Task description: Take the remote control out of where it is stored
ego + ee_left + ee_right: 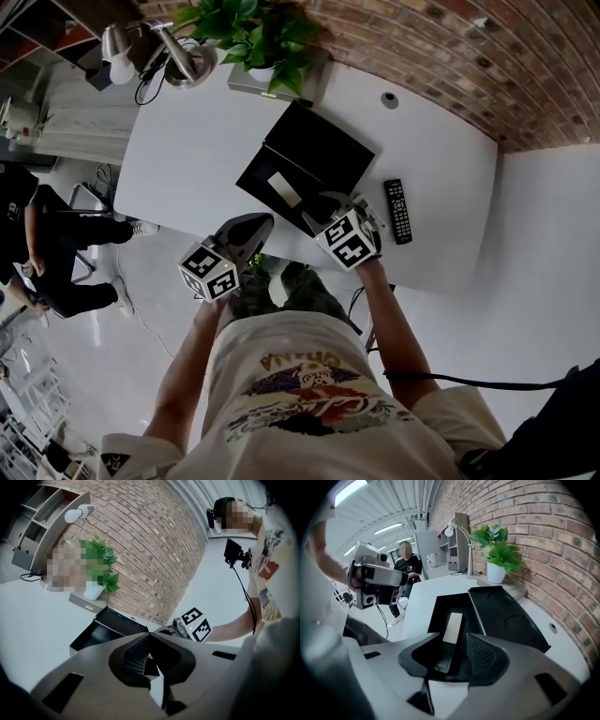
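Right gripper, jaws spread, above the open box.
The remote control lies just ahead, lengthwise along the gap; the left gripper, jaws pressed together and empty, is farther.

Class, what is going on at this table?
A person holds a gripper in each hand over a white table. The right gripper is open and aimed into an open black box, where a slim light-topped item lies in line with its jaws, not gripped. The left gripper is shut and empty. A black remote control lies on the table beside the box.
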`<state>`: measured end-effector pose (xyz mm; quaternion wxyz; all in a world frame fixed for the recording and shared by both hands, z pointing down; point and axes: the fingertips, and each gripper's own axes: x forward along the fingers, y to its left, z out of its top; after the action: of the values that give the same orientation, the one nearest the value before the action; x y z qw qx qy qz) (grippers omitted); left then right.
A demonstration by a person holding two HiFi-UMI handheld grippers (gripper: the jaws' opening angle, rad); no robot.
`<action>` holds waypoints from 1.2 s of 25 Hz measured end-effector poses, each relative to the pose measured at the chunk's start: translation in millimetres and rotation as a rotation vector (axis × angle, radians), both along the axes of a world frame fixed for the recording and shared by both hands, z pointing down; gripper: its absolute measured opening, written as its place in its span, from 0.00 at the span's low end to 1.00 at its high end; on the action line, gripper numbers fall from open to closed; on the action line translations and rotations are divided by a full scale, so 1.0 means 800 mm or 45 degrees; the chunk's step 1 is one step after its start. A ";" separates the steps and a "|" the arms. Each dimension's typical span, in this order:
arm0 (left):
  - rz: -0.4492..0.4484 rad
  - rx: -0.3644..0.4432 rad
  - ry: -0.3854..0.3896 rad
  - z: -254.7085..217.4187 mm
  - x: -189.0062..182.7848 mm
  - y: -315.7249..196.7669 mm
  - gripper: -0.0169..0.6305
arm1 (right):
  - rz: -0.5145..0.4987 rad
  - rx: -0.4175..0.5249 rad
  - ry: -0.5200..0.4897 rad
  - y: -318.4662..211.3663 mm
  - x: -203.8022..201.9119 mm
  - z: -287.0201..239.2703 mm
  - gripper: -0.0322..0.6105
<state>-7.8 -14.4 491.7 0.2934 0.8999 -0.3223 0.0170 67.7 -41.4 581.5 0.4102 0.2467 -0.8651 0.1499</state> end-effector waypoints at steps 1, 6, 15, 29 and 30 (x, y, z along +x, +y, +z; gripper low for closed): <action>-0.006 -0.003 0.001 0.002 -0.003 0.000 0.02 | -0.016 -0.005 0.006 0.001 -0.007 0.003 0.31; -0.030 -0.015 0.012 0.011 -0.020 -0.003 0.02 | -0.078 -0.065 0.145 0.002 -0.025 0.031 0.39; -0.064 -0.042 0.046 0.020 -0.052 -0.012 0.02 | -0.077 -0.155 0.340 -0.003 -0.034 0.069 0.39; -0.044 -0.055 0.068 0.026 -0.069 -0.023 0.02 | -0.091 -0.207 0.468 -0.007 -0.039 0.101 0.39; -0.041 -0.056 0.068 0.026 -0.069 -0.023 0.02 | -0.098 -0.229 0.464 -0.006 -0.040 0.103 0.39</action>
<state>-63.0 -33.0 512.4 0.3218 0.8881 -0.3282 -0.0047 35.9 -46.3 664.0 0.5859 0.1987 -0.7684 0.1636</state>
